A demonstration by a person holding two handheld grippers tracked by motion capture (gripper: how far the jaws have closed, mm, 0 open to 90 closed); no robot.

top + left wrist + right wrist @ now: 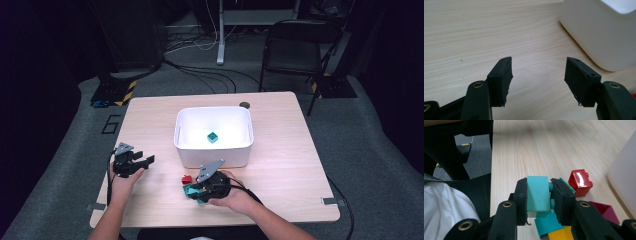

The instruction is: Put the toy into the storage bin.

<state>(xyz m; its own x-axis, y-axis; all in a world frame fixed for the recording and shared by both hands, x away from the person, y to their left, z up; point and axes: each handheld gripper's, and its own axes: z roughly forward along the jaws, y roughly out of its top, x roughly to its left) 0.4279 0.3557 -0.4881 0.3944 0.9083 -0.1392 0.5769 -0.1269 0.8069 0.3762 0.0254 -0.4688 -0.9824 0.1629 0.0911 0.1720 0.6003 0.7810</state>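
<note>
From above, the right hand-held gripper (196, 191) half hides loose bricks beside the white bin (213, 136). The left hand-held gripper (537, 75) gapes wide over bare counter (469, 37). Right view: jaws clamp a teal brick (538, 195); a red brick (580, 182) lies near.

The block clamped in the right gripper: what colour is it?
Teal block, held between the right gripper's jaws; clearest in the right gripper view.

A black folding chair (295, 50) stands on the grey floor (50, 165), far off to the right. A white pole (220, 35) stands left of the chair. Black and white cables (200, 70) lie on the floor near the pole. A flat black stand with yellow and black stripes (117, 92) sits at the far left. A small dark round spot (244, 105) is at the far edge of the wooden table (290, 150).
</note>
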